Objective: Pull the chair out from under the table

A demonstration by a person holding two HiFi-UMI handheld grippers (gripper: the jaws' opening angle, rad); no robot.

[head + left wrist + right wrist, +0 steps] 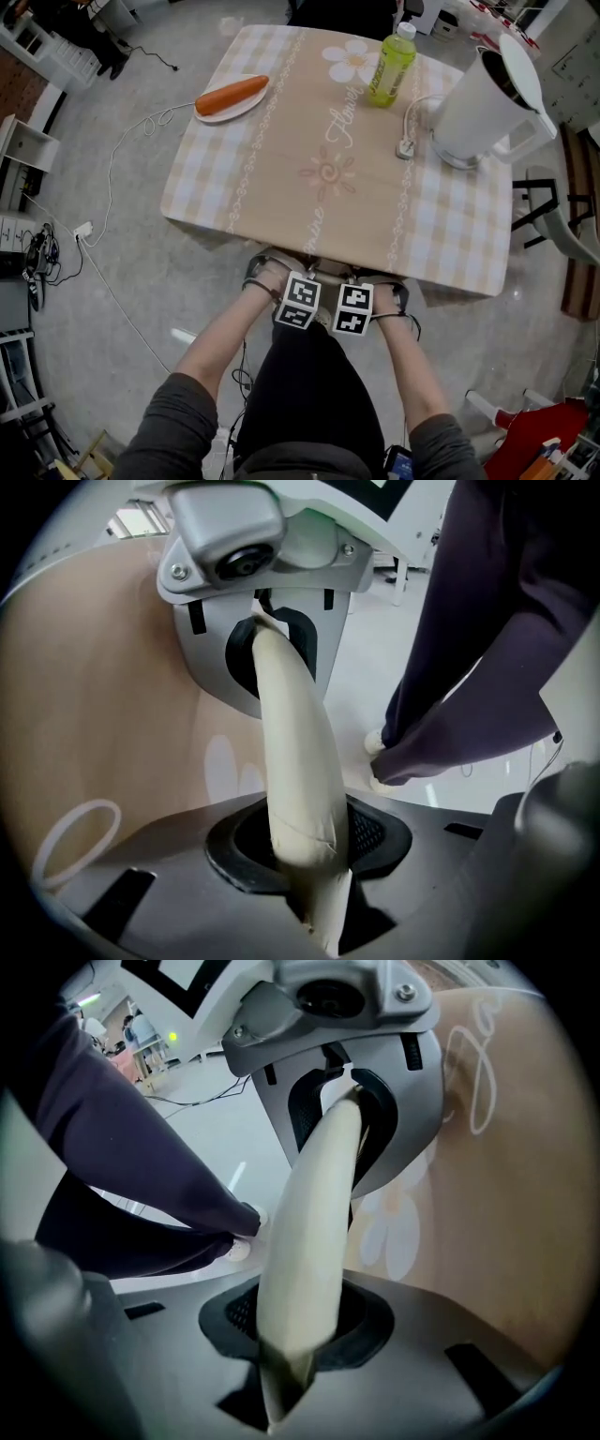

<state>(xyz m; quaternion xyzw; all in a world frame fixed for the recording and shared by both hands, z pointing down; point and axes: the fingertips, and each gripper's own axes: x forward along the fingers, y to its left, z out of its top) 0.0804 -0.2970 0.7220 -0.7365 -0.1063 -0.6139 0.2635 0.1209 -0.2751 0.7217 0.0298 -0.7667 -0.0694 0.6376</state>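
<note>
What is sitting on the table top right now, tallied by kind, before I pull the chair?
carrot: 1
plate: 1
green bottle: 1
white kettle, counted together with its plug: 1
Total: 4

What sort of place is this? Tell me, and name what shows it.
Probably a lab or test room staged as a dining corner: a cloth-covered table with a carrot and kettle, but loose cables on a bare grey floor and white shelving alongside.
</note>
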